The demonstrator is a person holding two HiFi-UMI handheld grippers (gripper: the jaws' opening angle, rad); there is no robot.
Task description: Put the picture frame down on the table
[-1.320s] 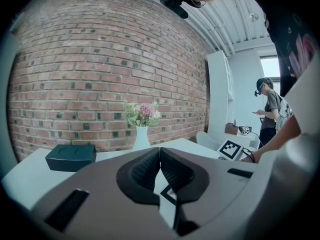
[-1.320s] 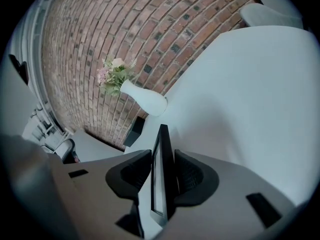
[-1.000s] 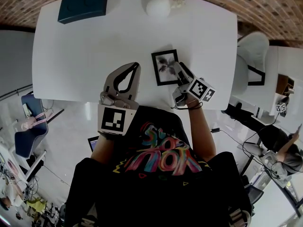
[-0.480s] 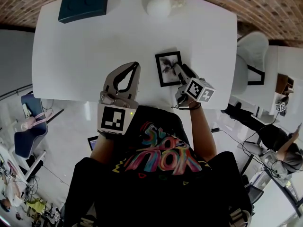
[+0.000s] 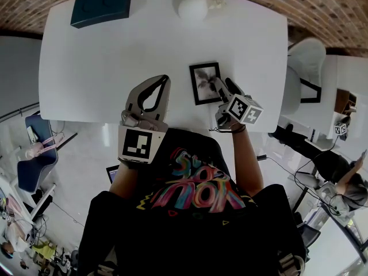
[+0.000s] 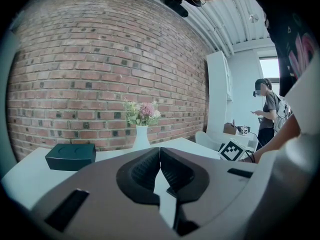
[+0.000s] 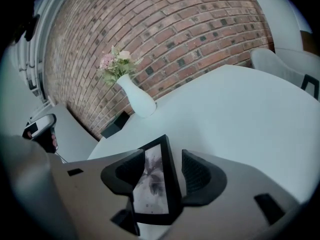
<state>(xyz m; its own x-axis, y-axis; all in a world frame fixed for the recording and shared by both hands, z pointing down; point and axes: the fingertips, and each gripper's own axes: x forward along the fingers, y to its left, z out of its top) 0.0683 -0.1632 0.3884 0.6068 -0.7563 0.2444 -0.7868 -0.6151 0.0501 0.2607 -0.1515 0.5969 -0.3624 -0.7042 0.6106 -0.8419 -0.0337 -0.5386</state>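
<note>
1. The white worktop (image 5: 115, 50) carried everything. The person's body hid its near edge.
2. The left gripper (image 6: 160, 151) hung nearer the person than the vase (image 5: 192, 7) and to its left. Its jaws were clenched tip to tip on nothing.
3. The right gripper (image 7: 162, 159) had just been opening its jaws. They stood released with the picture frame (image 5: 205, 83) between them and a gap at the right pad.
4. A dark box (image 5: 101, 4) lay left of the vase.
5. The vase was white, its flowers cut off at the head view's top edge.
6. The picture frame was black around a pale, smudgy grey print. It sat on the worktop, nearer the person than the vase. The jaws hid its near corner, and I could not tell whether it lay flat or leaned.
</note>
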